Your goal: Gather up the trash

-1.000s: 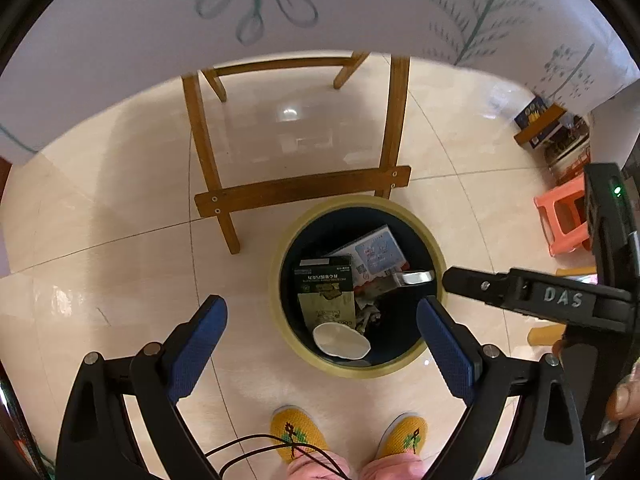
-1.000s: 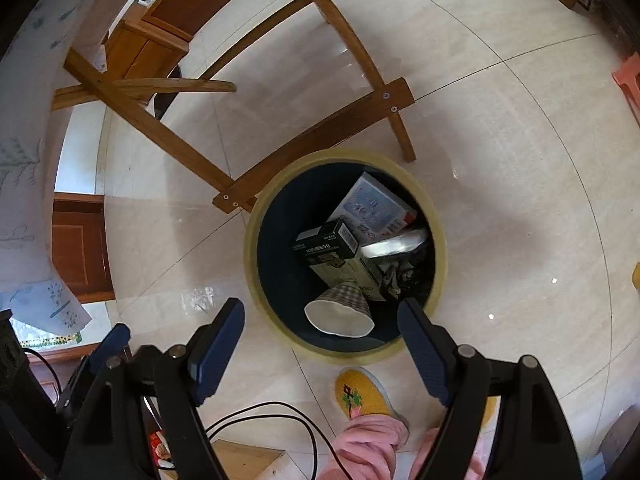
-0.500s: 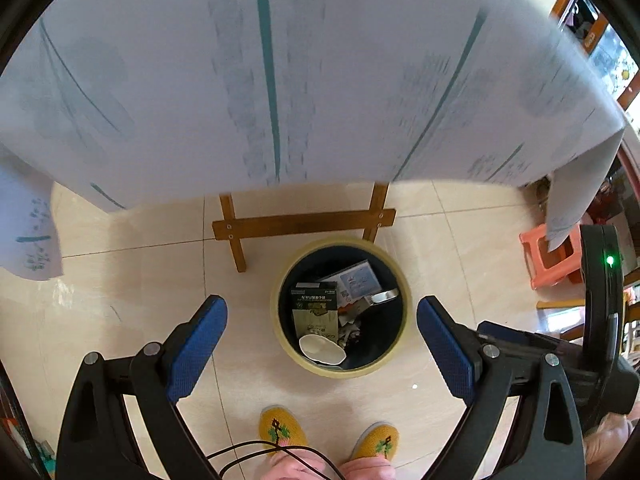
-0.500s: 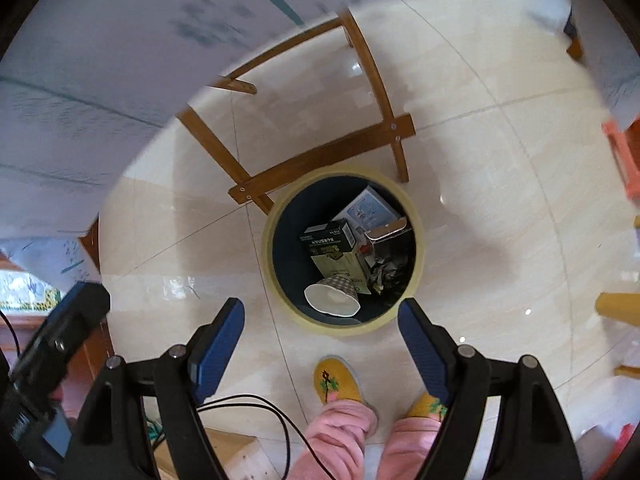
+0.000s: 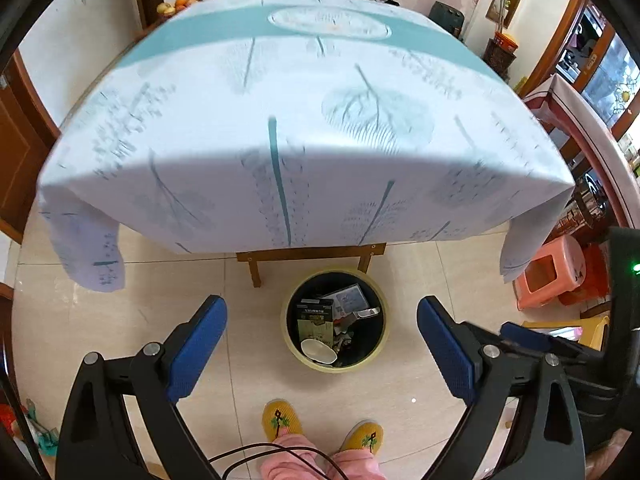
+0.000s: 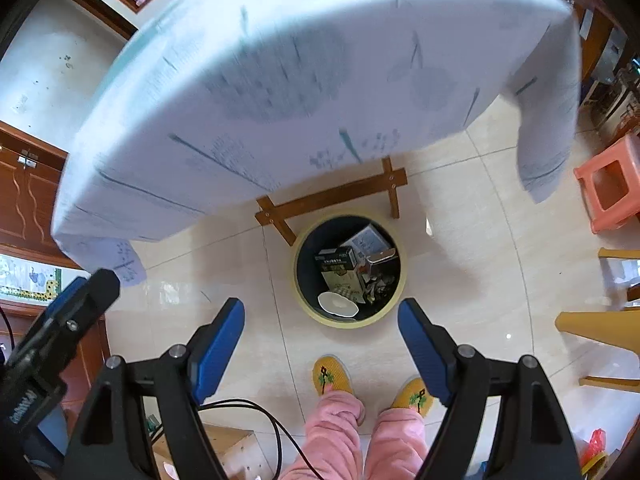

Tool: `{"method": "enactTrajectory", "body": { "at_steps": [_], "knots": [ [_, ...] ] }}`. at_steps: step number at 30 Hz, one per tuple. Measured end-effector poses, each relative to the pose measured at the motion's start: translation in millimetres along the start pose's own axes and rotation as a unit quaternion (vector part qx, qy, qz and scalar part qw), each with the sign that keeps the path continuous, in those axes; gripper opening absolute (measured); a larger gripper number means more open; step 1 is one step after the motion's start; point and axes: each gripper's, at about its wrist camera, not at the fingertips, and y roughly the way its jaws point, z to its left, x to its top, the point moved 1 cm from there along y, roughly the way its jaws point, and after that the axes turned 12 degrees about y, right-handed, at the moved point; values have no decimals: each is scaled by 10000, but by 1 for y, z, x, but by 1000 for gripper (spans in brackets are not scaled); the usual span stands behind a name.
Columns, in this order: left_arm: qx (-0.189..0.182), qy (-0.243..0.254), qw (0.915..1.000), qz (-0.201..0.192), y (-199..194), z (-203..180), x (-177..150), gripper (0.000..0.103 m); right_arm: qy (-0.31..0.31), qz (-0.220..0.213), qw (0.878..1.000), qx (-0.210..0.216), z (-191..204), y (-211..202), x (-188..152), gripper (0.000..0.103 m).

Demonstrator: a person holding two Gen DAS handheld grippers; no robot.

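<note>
A round bin [image 5: 380, 350] with a yellow rim stands on the tiled floor in front of the table. It holds a dark green box [image 5: 316, 318], a paper cup [image 5: 318, 350], a grey-blue packet [image 5: 351, 300] and other scraps. In the right wrist view the bin [image 6: 402, 284] holds the same box [image 6: 340, 268] and cup [image 6: 337, 304]. My left gripper [image 5: 322, 344] is open and empty, high above the bin. My right gripper [image 6: 320, 338] is open and empty, also high above it.
A table with a white and teal leaf-print cloth [image 5: 300, 128] fills the upper view, its wooden legs [image 5: 310, 254] just behind the bin. An orange plastic stool [image 5: 548, 276] stands to the right. The person's yellow slippers [image 5: 282, 420] are below the bin.
Both grippers have risen well away from the bin, so it looks smaller and the tabletop has come into view. Both stayed open and empty.
</note>
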Motion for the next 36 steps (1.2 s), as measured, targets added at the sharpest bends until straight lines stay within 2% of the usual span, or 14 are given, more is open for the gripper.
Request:
{"method": "enactTrajectory", "body": {
  "at_steps": [8,15,19,23,29,36],
  "knots": [
    [165,-134,9996,-162,-79,-4,19,95,-611,-495,9969,94,32,-94,1,80],
    [468,-260,9980,-336,-151,-6,41,95,-771,-953,9920,290,53,-172,4,80],
    [687,-288,9963,-439,-192,-8,52,95,-859,-1072,9895,459,65,-209,6,80],
    [709,-328,9953,-577,-227,-10,60,95,-1088,-1240,9848,546,82,-244,6,80],
    [840,-339,9918,-904,-269,-11,68,95,-1353,-1689,9741,651,103,-280,-4,80],
    [949,-384,9890,-1068,-285,-4,75,95,-1483,-1901,9682,665,120,-295,-8,80]
  ]
}}
